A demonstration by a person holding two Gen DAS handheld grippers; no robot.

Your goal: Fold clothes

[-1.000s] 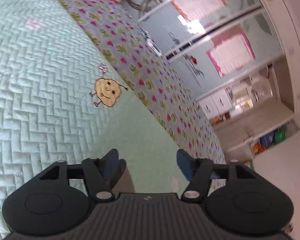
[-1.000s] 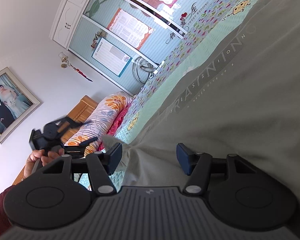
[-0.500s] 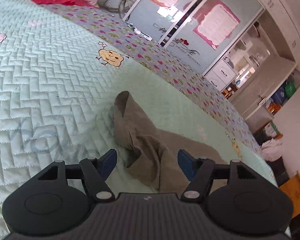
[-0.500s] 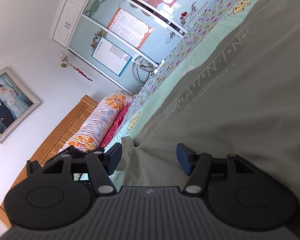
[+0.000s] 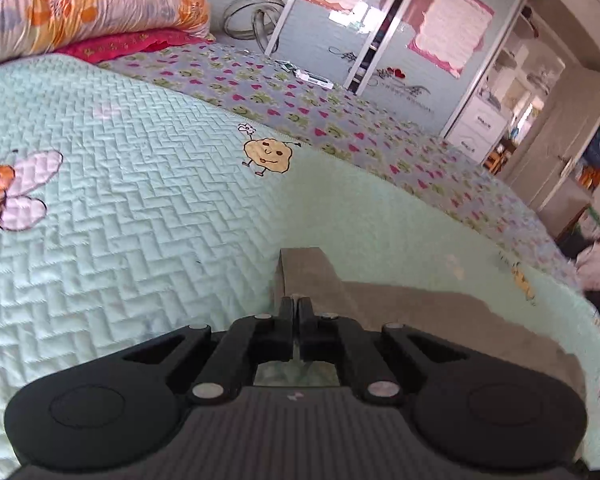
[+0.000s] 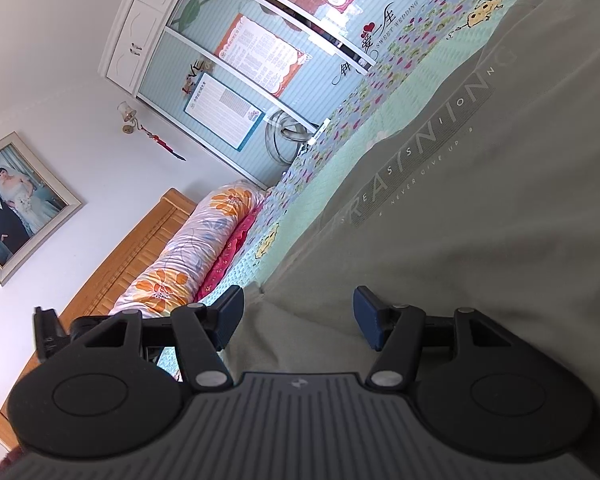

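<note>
The left gripper [image 5: 298,308] has its jaws clenched on a sleeve end of the grey T-shirt [image 6: 440,220], which lies spread on the bed's mint quilt [image 5: 140,208]. The right gripper [image 6: 298,316], jaws released, hovers over the shirt's edge, the printed chest stretching ahead of it.

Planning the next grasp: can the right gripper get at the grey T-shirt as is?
Probably yes. The right gripper is open, and the grey T-shirt lies between its fingers with nothing in the way.
</note>
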